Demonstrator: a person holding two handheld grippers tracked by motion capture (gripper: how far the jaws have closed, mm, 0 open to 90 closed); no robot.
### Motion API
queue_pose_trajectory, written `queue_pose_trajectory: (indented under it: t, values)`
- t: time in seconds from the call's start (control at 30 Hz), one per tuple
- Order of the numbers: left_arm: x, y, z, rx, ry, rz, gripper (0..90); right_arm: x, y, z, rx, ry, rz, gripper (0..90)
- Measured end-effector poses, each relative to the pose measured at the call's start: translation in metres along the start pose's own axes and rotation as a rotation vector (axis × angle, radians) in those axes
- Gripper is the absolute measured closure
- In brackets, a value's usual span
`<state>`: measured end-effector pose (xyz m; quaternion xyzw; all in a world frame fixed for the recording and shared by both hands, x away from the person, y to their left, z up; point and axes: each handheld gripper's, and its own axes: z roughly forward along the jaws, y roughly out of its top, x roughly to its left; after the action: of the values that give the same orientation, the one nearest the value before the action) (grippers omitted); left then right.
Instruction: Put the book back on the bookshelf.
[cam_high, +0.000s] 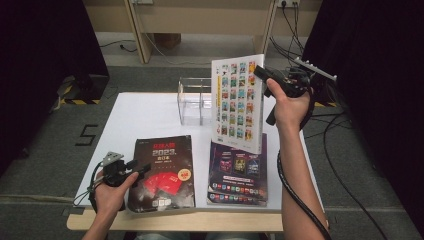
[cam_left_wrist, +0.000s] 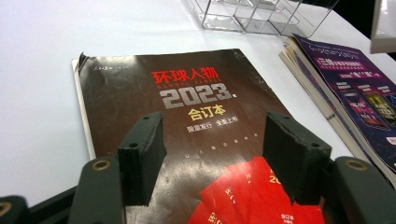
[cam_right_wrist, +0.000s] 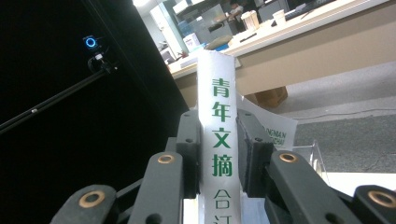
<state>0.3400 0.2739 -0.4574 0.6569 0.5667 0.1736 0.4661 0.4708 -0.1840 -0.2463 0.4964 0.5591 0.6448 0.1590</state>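
A white book (cam_high: 237, 102) with rows of small cover pictures stands upright above the table, its lower edge over a purple magazine stack (cam_high: 238, 170). My right gripper (cam_high: 264, 75) is shut on its spine near the top; in the right gripper view the white spine with green characters (cam_right_wrist: 219, 144) is pinched between both pads. A dark book with red cards and "2023" on its cover (cam_high: 162, 172) lies flat at the front left. My left gripper (cam_high: 142, 169) rests over that book's left side, jaws open above the cover (cam_left_wrist: 201, 121) with nothing between them.
A clear acrylic divided holder (cam_high: 195, 100) stands at the back middle of the white table (cam_high: 140, 115). Cables trail off the right side of the table. Black curtains hang on both sides.
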Motion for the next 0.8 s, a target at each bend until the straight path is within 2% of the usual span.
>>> queue_pose_trajectory:
  t: [0.07,0.27,0.37,0.47,0.53,0.57,0.6,0.63,0.67,0.8]
  values:
    - [0.0,0.0,0.0,-0.001,0.0,-0.001,38.0,-0.001,0.0,0.002,0.002,0.001,0.008,73.8]
    - [0.002,0.0,0.0,0.002,0.003,-0.003,37.9,-0.017,0.0,0.018,0.005,-0.05,0.015,73.8]
    - [0.003,0.0,0.001,0.002,0.001,-0.007,37.8,-0.019,0.001,0.022,-0.005,-0.099,-0.027,73.8]
    - [0.003,0.0,0.004,0.006,0.001,-0.009,37.7,-0.018,0.002,0.026,-0.006,-0.127,-0.059,73.7]
    - [0.003,-0.001,0.005,0.009,0.0,-0.006,37.6,-0.015,0.0,0.029,-0.01,-0.168,-0.106,73.7]
    - [0.003,-0.001,0.005,0.009,0.0,-0.006,37.6,-0.015,0.0,0.029,-0.01,-0.168,-0.106,73.7]
    - [0.003,-0.001,0.005,0.013,-0.002,-0.002,37.6,-0.01,-0.002,0.033,-0.014,-0.199,-0.147,73.8]
    - [0.003,-0.001,0.005,0.013,-0.002,-0.002,37.6,-0.01,-0.002,0.033,-0.014,-0.199,-0.147,73.8]
    - [0.002,-0.001,0.005,0.013,-0.002,-0.002,37.5,-0.007,-0.003,0.038,-0.013,-0.214,-0.167,73.8]
    - [0.002,-0.001,0.004,0.007,-0.004,-0.006,37.5,-0.003,-0.002,0.049,-0.012,-0.233,-0.172,73.8]
